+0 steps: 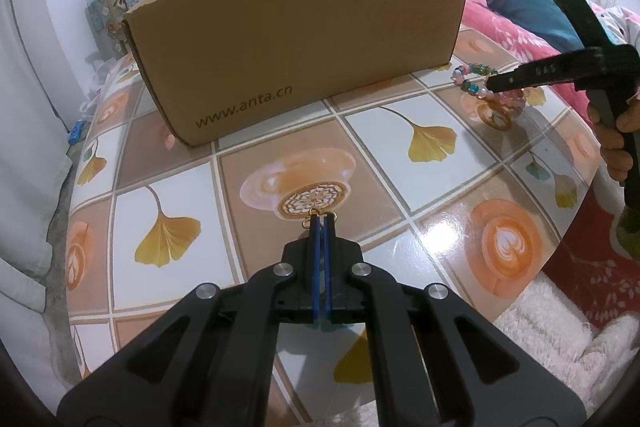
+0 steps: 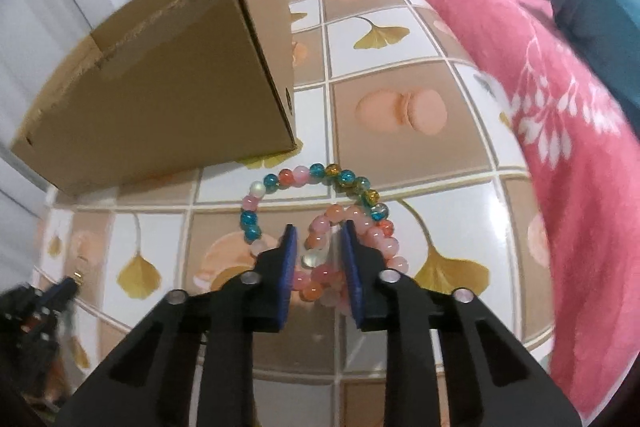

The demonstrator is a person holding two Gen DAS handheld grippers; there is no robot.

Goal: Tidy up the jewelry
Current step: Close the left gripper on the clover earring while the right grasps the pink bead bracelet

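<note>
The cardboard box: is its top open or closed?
Open. The box shows a torn top rim with no flaps across it; the inner wall is visible behind.

Each camera looks forward and steeply down along its own gripper, close over the bench (image 1: 400, 163). Both views share the cardboard box (image 1: 296, 51) and the bead bracelets (image 2: 320, 211).

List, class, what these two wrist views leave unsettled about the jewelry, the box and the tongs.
- Cardboard box contents: both views, walls hide the inside.
- Gold piece in the shut left tongs: left view, only small loops show; its type is unclear.
- Pink bead bracelet between the right tongs: right view, pad contact is unclear.
- Left tongs in right view: blurred, cut off.
</note>
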